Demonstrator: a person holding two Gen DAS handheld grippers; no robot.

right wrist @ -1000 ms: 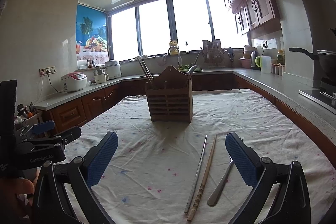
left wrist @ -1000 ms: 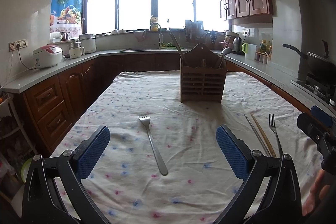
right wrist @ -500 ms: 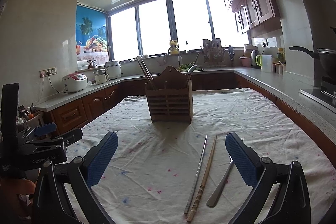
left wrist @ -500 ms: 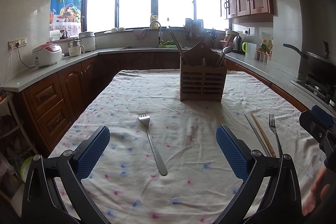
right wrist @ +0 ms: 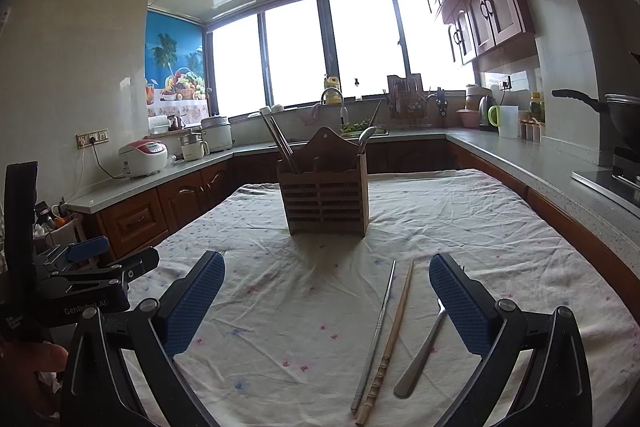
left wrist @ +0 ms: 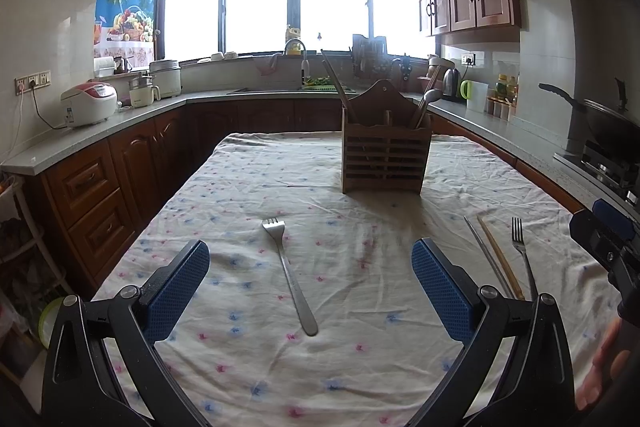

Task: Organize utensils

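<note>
Hovering wide open, both empty — left tool [left wrist: 310, 277] and right tool [right wrist: 326, 287].

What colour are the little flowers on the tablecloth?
Pink and blue, on a cream tablecloth; the left wrist view shows them best.

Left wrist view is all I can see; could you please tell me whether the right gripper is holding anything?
Observer: No, the right gripper is open and empty.
Operator: Thank you. What lies in front of it?
Observer: A metal chopstick and a bamboo chopstick lie side by side in line with its gap, their near ends almost touching.
Operator: And the fork beside them?
Observer: It lies just right of the chopsticks; its tines are hidden behind the gripper's right finger.
</note>
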